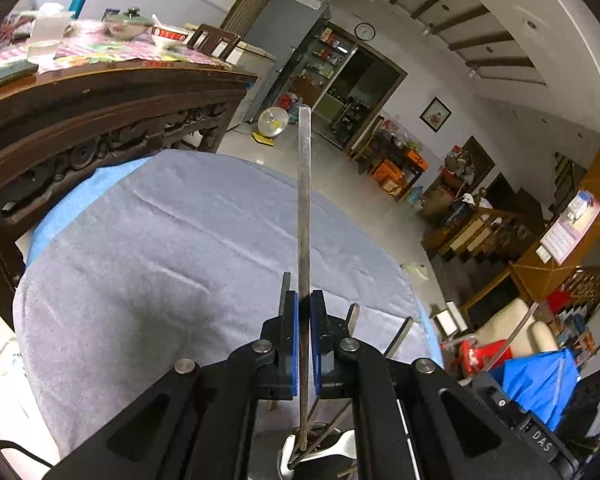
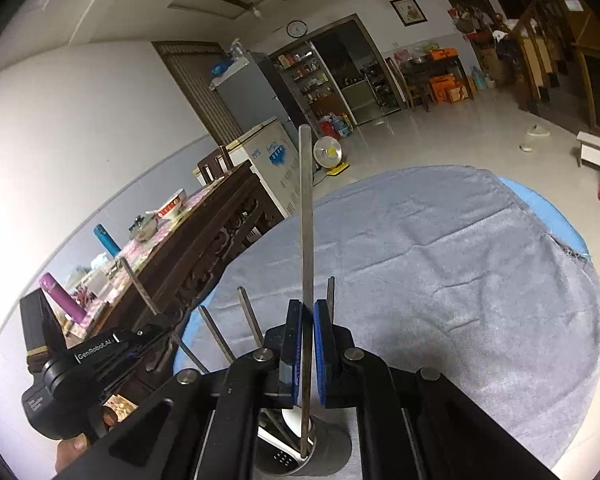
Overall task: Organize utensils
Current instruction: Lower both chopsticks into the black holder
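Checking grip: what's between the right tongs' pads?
A flat metal utensil handle, clamped between the right tongs, its lower end in the holder cup. Right wrist view.

Two grippers show, the left gripper (image 1: 304, 300) and the right gripper (image 2: 307, 308), each pinching one slim metal utensil: the left-held handle (image 1: 305, 200) and the right-held handle (image 2: 307, 220). Three loose handles stand beside them: the first loose handle (image 2: 214, 338), the second loose handle (image 2: 251, 318) and the third loose handle (image 2: 331, 294). That makes five metal handles. There is one grey holder (image 2: 328, 448) at the table's near edge, with at least one white utensil (image 2: 292, 416) inside. One grey cloth (image 2: 440, 280) covers one blue table (image 2: 556, 216).
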A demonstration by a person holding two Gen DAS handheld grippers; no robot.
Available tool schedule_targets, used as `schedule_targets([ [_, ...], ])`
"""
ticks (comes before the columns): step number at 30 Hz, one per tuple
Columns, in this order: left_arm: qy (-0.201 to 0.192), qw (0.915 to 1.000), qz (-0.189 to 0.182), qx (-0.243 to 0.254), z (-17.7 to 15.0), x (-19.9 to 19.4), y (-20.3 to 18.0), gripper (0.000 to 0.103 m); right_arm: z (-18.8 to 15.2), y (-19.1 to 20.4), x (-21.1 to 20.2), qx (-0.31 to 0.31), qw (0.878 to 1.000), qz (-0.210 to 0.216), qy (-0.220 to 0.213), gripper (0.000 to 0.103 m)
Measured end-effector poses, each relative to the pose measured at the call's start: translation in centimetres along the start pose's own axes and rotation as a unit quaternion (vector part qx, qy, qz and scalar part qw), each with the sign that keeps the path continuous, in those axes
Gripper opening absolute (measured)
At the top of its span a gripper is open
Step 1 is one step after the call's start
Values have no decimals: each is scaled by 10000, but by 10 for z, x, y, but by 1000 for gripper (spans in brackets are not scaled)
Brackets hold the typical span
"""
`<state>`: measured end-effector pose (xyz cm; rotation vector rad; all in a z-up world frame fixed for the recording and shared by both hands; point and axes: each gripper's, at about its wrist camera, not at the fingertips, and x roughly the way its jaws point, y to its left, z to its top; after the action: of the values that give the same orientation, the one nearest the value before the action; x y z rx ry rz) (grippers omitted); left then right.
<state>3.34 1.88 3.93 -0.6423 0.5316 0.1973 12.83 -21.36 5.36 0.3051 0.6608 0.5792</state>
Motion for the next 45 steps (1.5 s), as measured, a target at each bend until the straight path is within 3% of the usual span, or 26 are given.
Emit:
schedule_targets([
  [23, 229, 9969, 134, 736, -43, 8, -19, 5, -40, 12, 11, -384, 9985, -83, 391, 7],
  [45, 526, 9942, 142, 927, -59, 10, -23, 5, -54, 12, 10, -433, 9977, -115, 518, 7],
])
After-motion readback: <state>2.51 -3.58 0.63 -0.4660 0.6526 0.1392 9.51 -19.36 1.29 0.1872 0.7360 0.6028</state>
